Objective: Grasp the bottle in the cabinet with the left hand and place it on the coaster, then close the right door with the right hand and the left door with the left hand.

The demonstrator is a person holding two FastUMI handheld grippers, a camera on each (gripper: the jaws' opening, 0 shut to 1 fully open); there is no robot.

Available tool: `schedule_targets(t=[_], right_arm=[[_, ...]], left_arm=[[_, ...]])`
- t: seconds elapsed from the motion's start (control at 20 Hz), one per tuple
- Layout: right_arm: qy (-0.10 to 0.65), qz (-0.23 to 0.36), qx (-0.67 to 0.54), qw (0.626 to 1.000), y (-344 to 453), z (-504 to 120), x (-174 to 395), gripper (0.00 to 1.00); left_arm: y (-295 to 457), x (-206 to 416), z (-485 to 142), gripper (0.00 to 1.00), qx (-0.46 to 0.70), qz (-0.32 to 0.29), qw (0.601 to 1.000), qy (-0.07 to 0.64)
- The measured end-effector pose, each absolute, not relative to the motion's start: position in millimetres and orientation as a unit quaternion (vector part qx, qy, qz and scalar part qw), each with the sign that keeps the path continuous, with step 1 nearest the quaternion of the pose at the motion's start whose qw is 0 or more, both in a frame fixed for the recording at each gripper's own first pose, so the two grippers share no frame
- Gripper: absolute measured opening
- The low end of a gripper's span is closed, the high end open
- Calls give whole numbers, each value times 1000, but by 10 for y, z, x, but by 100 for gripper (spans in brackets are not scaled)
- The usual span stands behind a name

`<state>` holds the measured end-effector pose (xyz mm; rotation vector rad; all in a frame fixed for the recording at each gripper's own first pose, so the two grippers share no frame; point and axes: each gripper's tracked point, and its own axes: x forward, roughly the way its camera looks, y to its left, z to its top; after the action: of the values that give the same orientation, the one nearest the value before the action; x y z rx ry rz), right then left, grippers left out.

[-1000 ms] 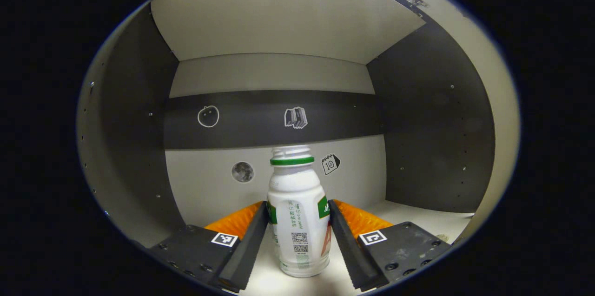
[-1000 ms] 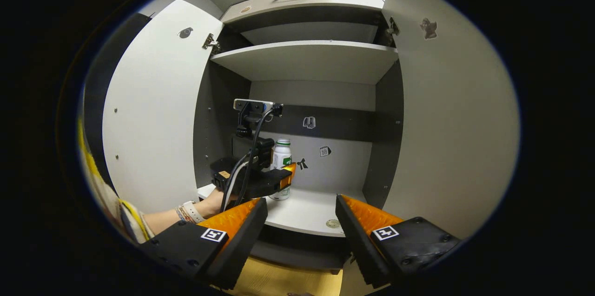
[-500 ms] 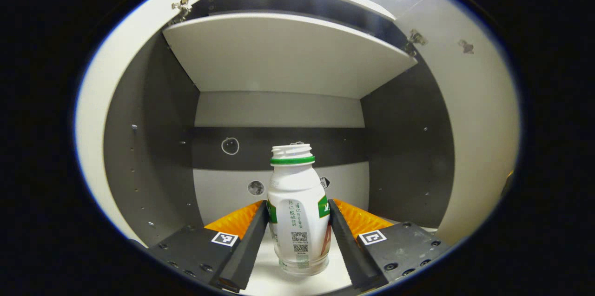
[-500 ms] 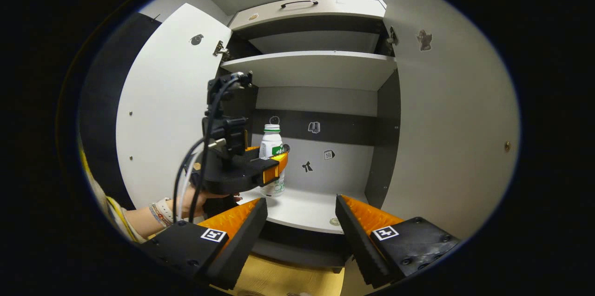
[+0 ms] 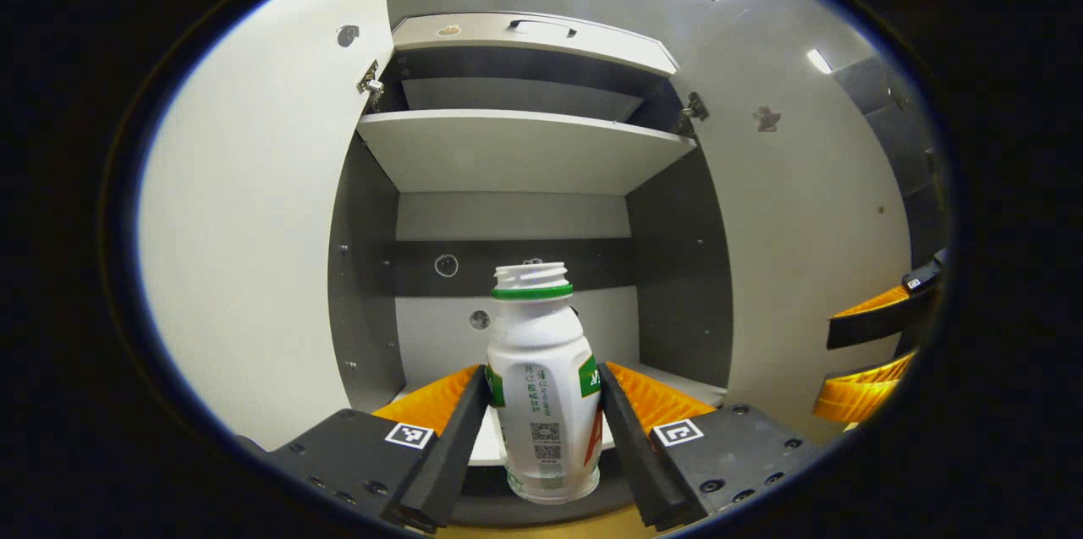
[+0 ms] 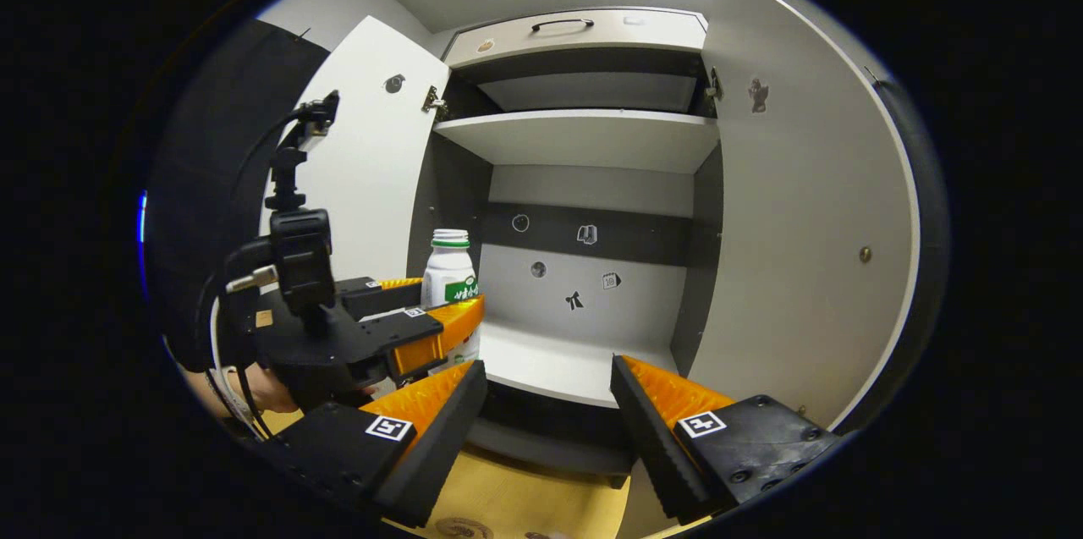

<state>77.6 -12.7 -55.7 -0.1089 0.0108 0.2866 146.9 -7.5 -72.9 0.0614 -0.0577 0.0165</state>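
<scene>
Left gripper (image 5: 541, 429), clamped on bottle (image 5: 541, 387), had backed out w/ it past the cabinet (image 5: 516, 150) shelf's near edge. Grasp done; coaster placement next. Right gripper (image 6: 546, 404) waited wide apart, holding nothing; both doors open.

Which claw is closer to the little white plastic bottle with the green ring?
Left. The left claw is clamped on the white plastic bottle with the green neck ring, one finger either side. The right claw hangs open, apart from it.
</scene>
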Motion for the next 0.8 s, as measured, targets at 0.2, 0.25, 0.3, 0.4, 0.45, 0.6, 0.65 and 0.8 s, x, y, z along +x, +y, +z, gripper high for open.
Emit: schedule_targets(t=[0.2, 0.25, 0.3, 0.4, 0.45, 0.6, 0.65, 0.8], right_arm=[[8, 113, -72, 991, -213, -612, 406, 98], [9, 107, -73, 992, -234, -639, 310, 98], [11, 105, -70, 992, -252, -675, 209, 98], [20, 100, -58, 993, -315, -803, 34, 98], [24, 94, -57, 994, -368, -879, -31, 98], [41, 77, -66, 994, -522, -1161, -181, 98], [50, 74, -70, 994, -565, -1283, -194, 98], [74, 73, -80, 991, -684, -1673, -225, 98]], left_arm=[[-320, 962, -976, 80, 7, -15, 1000, -8], [-377, 821, -1051, 79, 4, -21, 1000, -4], [-425, 671, -1137, 79, 1, -22, 1000, 0], [-513, 410, -1294, 79, -7, -26, 1000, -4], [-561, 299, -1401, 80, -12, -28, 1000, -3], [-679, 6, -1851, 79, -22, -24, 999, 9], [-715, -62, -2019, 79, -27, -23, 999, 16], [-815, -162, -2561, 79, -40, -17, 999, 33]])
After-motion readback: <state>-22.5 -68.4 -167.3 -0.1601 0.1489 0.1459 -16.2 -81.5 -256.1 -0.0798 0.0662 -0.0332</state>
